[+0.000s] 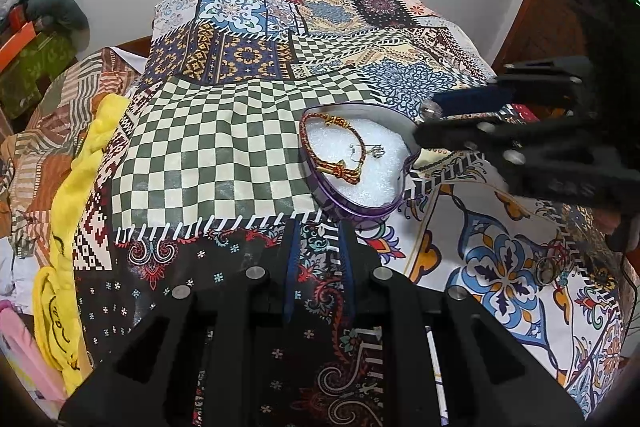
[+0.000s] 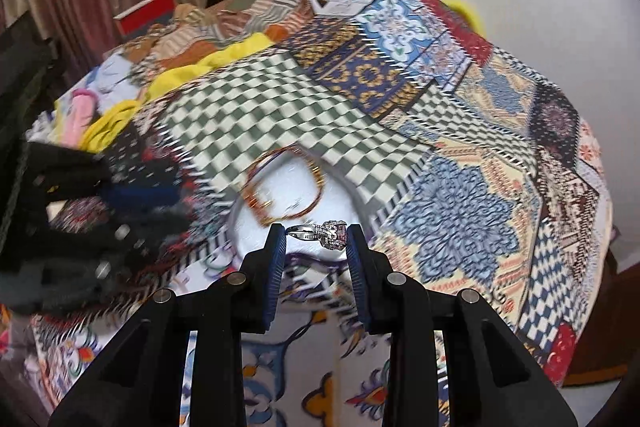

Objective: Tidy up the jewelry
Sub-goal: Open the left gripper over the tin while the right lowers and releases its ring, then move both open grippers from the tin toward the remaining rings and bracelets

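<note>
A purple heart-shaped tin (image 1: 347,211) with a white foam lining sits on the patchwork cloth. In it lie a red-and-gold cord bracelet (image 1: 320,147) and a small silver piece (image 1: 370,150). My right gripper (image 2: 316,229) is shut on a silver ring with a pink stone (image 2: 325,231), held just above the near edge of the tin (image 2: 256,223); this view is motion-blurred. In the left wrist view the right gripper (image 1: 430,119) reaches in from the right over the tin's rim. My left gripper (image 1: 320,231) hovers near the tin's front edge, pads slightly apart with nothing between them.
Another ring (image 1: 546,271) lies on the cloth at the right, on a blue-and-orange flower patch. A yellow cloth (image 1: 80,195) and heaped clothes sit at the left. A white wall stands behind, and dark wooden furniture (image 1: 544,23) at the right.
</note>
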`<state>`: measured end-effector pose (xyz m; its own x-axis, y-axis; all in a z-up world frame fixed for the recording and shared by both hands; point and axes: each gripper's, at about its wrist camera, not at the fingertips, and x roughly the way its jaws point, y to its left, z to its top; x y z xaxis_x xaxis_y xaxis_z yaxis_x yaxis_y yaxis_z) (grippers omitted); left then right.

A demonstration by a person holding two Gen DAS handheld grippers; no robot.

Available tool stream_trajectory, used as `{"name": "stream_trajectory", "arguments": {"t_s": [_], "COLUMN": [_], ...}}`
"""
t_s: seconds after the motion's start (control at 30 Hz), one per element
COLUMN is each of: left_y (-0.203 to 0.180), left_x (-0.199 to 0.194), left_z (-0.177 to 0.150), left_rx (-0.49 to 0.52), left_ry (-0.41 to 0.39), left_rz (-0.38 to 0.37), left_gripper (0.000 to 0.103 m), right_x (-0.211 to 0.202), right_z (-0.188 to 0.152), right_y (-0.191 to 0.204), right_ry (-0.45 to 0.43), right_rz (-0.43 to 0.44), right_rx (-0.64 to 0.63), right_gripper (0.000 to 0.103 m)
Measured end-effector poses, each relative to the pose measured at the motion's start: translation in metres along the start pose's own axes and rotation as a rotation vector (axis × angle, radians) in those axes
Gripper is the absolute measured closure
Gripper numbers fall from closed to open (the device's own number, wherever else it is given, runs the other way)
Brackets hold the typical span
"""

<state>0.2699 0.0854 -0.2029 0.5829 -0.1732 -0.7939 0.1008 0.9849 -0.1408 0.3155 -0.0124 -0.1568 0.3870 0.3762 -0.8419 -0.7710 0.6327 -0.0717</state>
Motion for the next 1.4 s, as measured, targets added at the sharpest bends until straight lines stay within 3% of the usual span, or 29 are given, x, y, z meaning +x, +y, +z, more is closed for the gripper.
{"name": "stream_trajectory", "arguments": {"t_s": [0.13,0.33,0.57,0.7,1.03,1.4], "left_y": [-0.004,-0.006,-0.017,-0.033,-0.082,-0.124], "left_x": [-0.001,-0.003,-0.019,-0.038,-0.067,-0.031], "left_z": [0.001,0.001,-0.001,-0.003,-0.013,-0.045], "left_rx": [-0.003,-0.006,-0.003,0.021,0.077,0.126], "left_ry": [-0.005,0.004,0.003,-0.02,-0.035,0.103], "left_rz": [-0.007,-0.013,-0.016,-0.019,-0.076,-0.125], "left_gripper": [0.085,0.085,0.085,0.071,0.063,0.063], "right_x": [0.025,0.028,-0.011,-0.045,-0.108,-0.098], "right_z": [0.006,0.002,-0.004,-0.017,-0.069,-0.14], "right_y": [-0.003,-0.007,-0.01,-0.017,-0.01,-0.012], "right_ry": [0.053,0.072,0.021,-0.029,-0.11,-0.035], "right_rz": [-0.003,0.052,0.034,0.015,-0.065,-0.077], "right_rx": [0.034,0.064,0.089,0.141,0.207,0.277], "right_gripper": [0.075,0.074,0.071,0.071,0.071,0.071]}}
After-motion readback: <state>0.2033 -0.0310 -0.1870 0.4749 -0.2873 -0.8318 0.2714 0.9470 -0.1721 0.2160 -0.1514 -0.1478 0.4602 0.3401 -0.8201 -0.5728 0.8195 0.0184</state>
